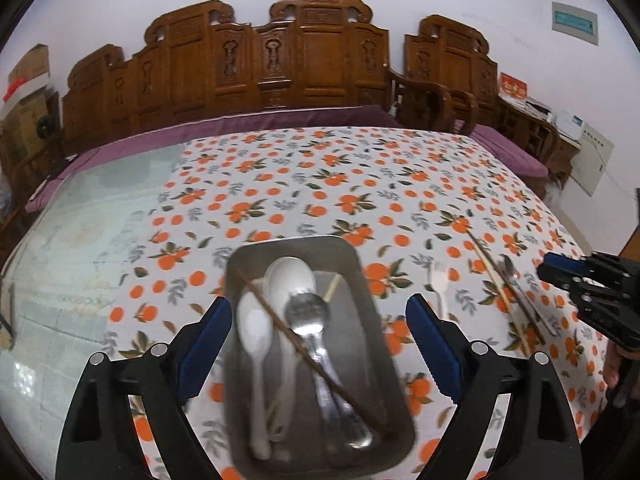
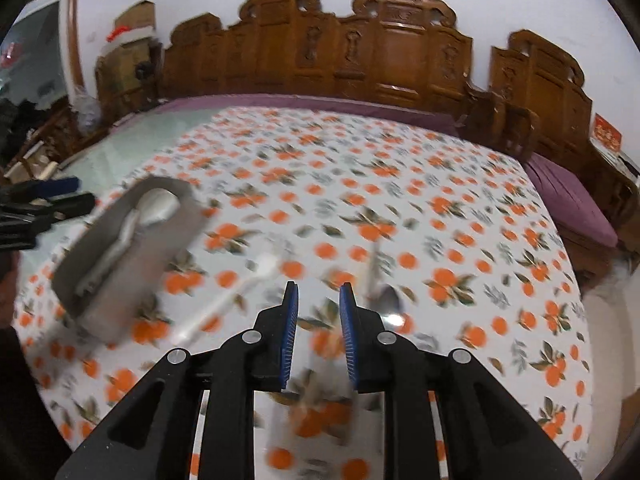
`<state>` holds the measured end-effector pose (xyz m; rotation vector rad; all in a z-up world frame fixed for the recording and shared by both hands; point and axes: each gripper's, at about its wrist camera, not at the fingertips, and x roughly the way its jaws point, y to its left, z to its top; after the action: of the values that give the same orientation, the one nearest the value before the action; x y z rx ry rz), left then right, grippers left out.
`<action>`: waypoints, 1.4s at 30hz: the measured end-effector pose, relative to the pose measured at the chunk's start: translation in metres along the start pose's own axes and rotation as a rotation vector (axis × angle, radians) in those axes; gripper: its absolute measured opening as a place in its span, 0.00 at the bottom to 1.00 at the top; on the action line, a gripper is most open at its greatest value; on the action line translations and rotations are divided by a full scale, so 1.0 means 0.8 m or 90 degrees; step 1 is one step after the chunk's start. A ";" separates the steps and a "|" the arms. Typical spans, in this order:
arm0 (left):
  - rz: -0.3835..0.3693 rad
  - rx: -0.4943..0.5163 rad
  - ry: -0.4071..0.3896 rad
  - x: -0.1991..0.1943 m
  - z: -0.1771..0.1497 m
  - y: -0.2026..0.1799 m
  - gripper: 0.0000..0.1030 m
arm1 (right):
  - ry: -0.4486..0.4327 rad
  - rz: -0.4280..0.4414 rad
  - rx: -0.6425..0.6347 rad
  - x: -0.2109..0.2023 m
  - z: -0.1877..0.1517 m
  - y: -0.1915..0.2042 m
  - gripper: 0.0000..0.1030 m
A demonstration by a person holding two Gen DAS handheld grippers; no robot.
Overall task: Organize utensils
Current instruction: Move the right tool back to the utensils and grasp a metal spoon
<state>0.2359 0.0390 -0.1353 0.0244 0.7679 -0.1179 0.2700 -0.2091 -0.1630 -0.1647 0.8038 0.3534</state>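
Orange-print tablecloth (image 1: 320, 184) is leaving wide open room beyond the steel tray (image 1: 356, 264), sitting near edge w/ 3 spoons (2 white). Left gripper (image 1: 320, 344) gaping wide, empty; right gripper (image 2: 319, 320) narrow, empty.

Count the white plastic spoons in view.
3. A large white plastic spoon and a smaller one lie in the grey metal tray; a third lies on the orange-print tablecloth. More may be hidden underneath.
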 end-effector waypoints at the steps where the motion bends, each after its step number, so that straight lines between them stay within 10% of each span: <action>1: -0.003 0.005 -0.002 0.000 -0.002 -0.008 0.83 | 0.008 -0.010 0.006 0.006 -0.005 -0.011 0.23; 28: -0.044 0.085 0.032 0.028 -0.015 -0.104 0.82 | 0.081 -0.016 0.034 0.091 -0.022 -0.059 0.38; 42: -0.050 0.146 0.101 0.080 -0.036 -0.160 0.50 | 0.087 -0.010 0.013 0.109 -0.014 -0.066 0.30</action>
<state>0.2468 -0.0925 -0.1981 0.2229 0.9113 -0.2807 0.3374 -0.2397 -0.2335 -0.1766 0.9399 0.3211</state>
